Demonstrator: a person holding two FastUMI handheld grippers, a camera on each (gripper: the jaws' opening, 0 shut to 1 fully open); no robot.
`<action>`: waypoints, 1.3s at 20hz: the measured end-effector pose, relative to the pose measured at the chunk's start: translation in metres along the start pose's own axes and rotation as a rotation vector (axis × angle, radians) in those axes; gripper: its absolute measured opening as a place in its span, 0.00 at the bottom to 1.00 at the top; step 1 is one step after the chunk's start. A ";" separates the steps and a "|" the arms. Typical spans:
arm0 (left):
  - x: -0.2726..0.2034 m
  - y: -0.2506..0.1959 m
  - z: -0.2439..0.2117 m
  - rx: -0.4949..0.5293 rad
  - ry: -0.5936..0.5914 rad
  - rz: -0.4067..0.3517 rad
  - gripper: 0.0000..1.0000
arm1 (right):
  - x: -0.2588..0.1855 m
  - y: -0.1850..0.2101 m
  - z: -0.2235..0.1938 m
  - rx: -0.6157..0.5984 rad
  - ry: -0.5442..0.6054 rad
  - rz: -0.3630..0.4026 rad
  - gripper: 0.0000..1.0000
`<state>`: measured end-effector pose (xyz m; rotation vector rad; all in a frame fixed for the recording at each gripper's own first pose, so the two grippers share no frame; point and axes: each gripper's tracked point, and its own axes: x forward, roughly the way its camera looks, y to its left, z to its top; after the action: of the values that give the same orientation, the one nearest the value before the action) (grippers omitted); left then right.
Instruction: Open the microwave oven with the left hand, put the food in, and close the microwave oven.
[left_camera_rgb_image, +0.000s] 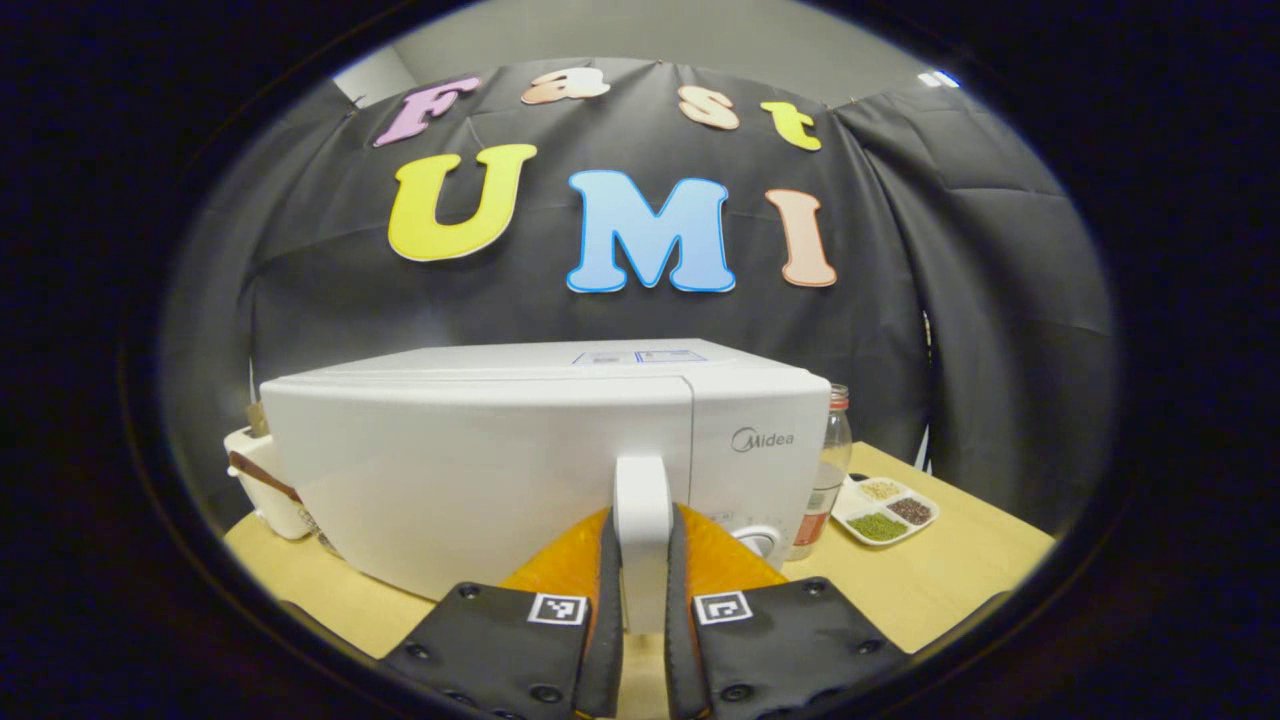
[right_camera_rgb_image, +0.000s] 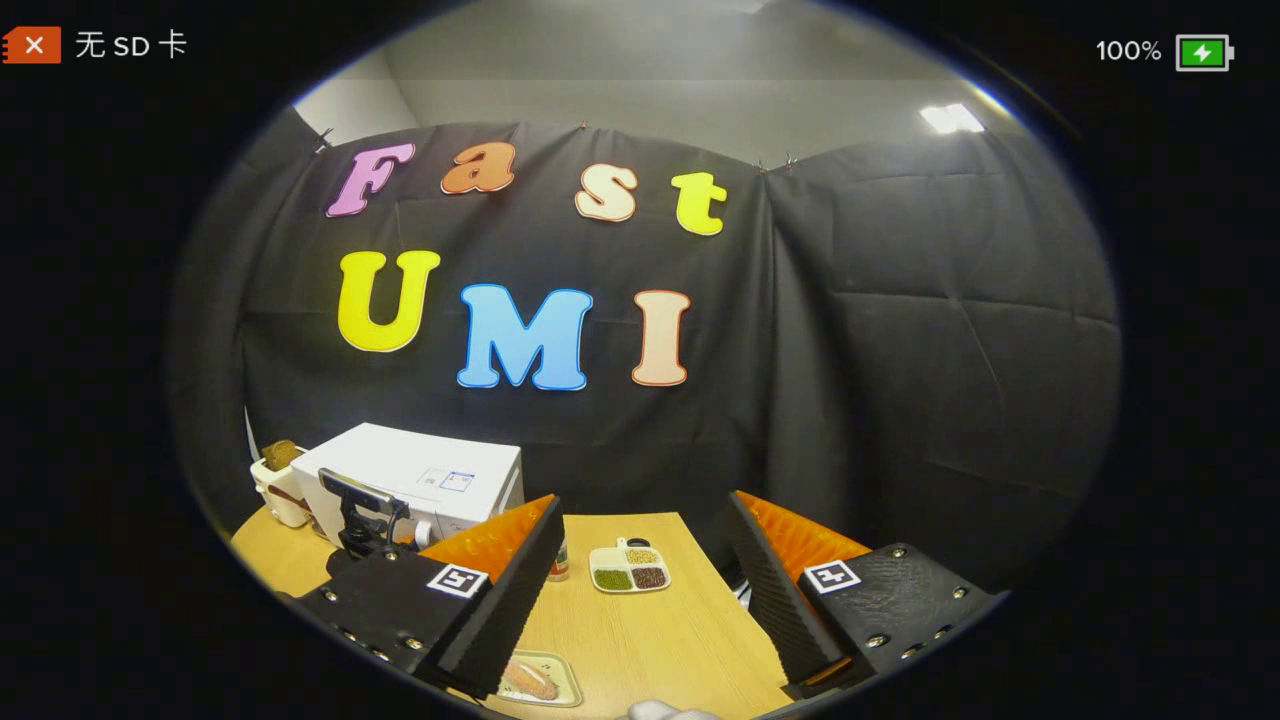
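The white microwave (left_camera_rgb_image: 480, 450) stands on the wooden table (left_camera_rgb_image: 940, 590), and its door looks shut. My left gripper (left_camera_rgb_image: 643, 530) is shut on the door's upright white handle (left_camera_rgb_image: 642, 490), one finger pressing each side. In the right gripper view the microwave (right_camera_rgb_image: 430, 475) sits far left with the left gripper (right_camera_rgb_image: 362, 520) in front of it. My right gripper (right_camera_rgb_image: 645, 510) hangs open above the table with nothing between its fingers. The food (right_camera_rgb_image: 530, 682) lies on a small pale tray (right_camera_rgb_image: 566, 692) just below and between its fingers, near the table's front edge.
A glass bottle (left_camera_rgb_image: 832, 460) stands right of the microwave. A white divided dish of grains (left_camera_rgb_image: 885, 510) lies beyond it, also the divided dish (right_camera_rgb_image: 628, 568) in the right gripper view. A white container (left_camera_rgb_image: 262, 480) sits left of the microwave. Black cloth walls close the back.
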<state>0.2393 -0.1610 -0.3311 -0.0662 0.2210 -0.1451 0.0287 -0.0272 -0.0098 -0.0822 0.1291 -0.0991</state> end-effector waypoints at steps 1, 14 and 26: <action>-0.001 0.001 0.001 0.007 0.002 0.000 0.20 | 0.000 0.000 -0.001 0.003 0.003 0.002 0.99; -0.046 0.004 -0.003 0.009 -0.018 0.011 0.12 | -0.007 -0.006 0.011 -0.028 -0.008 0.035 0.99; -0.170 0.056 -0.028 0.055 0.056 0.070 0.25 | -0.043 0.039 0.015 -0.034 0.003 0.171 0.99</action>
<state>0.0769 -0.0811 -0.3272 0.0006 0.2747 -0.0832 -0.0083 0.0166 0.0066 -0.1049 0.1399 0.0737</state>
